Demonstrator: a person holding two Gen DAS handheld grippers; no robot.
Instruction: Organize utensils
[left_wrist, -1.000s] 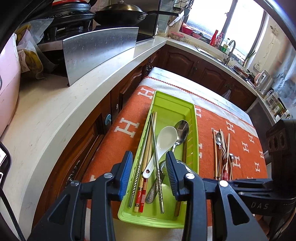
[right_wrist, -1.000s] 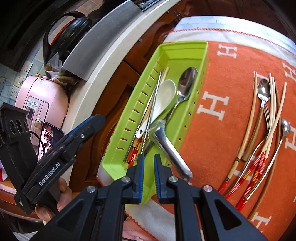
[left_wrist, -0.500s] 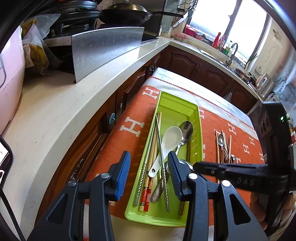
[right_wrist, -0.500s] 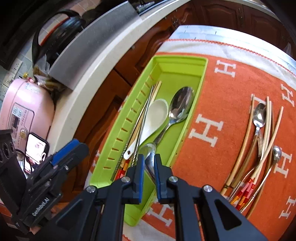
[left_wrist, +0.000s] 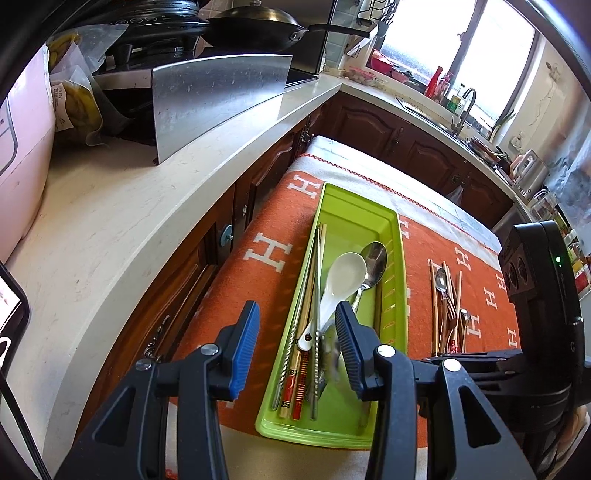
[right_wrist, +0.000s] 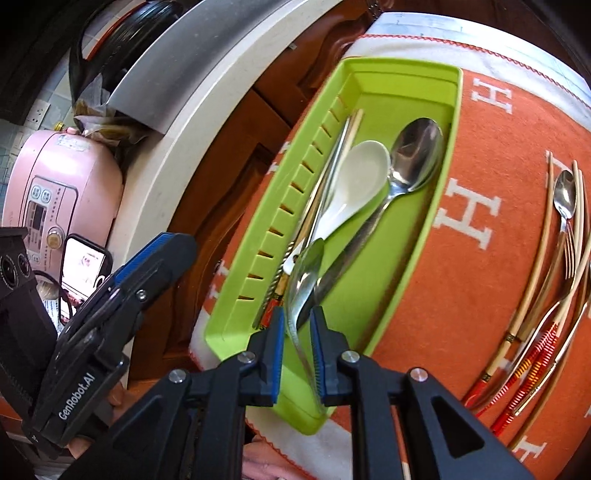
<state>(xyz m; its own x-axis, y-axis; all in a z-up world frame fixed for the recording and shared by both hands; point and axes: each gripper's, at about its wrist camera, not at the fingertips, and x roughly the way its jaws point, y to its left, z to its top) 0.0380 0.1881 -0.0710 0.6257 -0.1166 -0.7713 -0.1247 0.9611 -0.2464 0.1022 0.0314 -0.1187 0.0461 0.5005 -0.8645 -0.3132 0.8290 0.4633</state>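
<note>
A green tray (left_wrist: 401, 236) (right_wrist: 458, 96) lies on an orange cloth and holds a white ceramic spoon (left_wrist: 345, 273) (right_wrist: 364, 173), a large steel spoon (right_wrist: 417, 151) and chopsticks (left_wrist: 310, 295). Over the tray's near end, my right gripper (right_wrist: 297, 314) has its jaws opening. A second steel spoon (right_wrist: 306, 269) has its thin handle between the pads, loose and blurred, with its bowl down among the tray's utensils. My left gripper (left_wrist: 295, 310) hovers open and empty above the same end.
More chopsticks, spoons and a fork (right_wrist: 554, 266) (left_wrist: 447, 306) lie loose on the cloth right of the tray. A pale counter (left_wrist: 122, 221) with a steel splash guard (left_wrist: 218, 96), a pink cooker (right_wrist: 62, 184) and a phone (right_wrist: 83, 262) runs along the left.
My right gripper came down over the tray's near end with the steel spoon, whose bowl now rests in the tray. Its pads have parted slightly. The left gripper has hardly moved.
</note>
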